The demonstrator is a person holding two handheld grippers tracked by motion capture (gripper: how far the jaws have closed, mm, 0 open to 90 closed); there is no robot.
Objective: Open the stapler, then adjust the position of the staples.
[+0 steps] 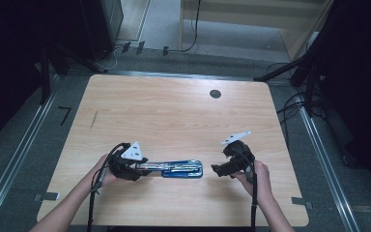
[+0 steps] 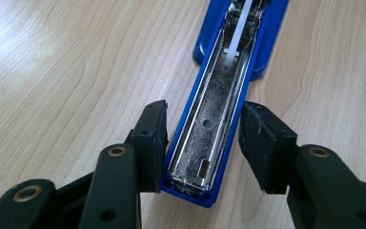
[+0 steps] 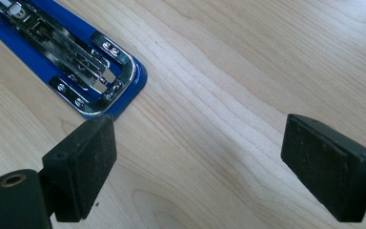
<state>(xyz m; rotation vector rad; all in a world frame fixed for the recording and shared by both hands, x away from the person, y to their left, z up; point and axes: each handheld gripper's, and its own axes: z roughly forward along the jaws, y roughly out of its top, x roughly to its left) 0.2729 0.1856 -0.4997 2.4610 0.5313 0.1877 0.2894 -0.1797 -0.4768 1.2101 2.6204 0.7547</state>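
A blue stapler (image 1: 181,169) lies folded open along the front of the wooden table (image 1: 174,111), its shiny metal staple channel facing up. My left gripper (image 1: 142,169) is at its left end. In the left gripper view the two black pads (image 2: 150,138) press against both sides of the stapler's channel arm (image 2: 209,129), so this gripper (image 2: 205,109) is shut on it. My right gripper (image 1: 217,170) hovers just beyond the stapler's right end. In the right gripper view it (image 3: 198,138) stands wide open over bare wood, and the stapler's rounded end (image 3: 76,62) lies ahead of its left pad.
A small dark round grommet (image 1: 215,94) sits near the table's far edge, and a faint dark streak (image 1: 93,120) marks the left side. Cables and dark stands surround the table on the floor. Bare wood stretches behind the stapler.
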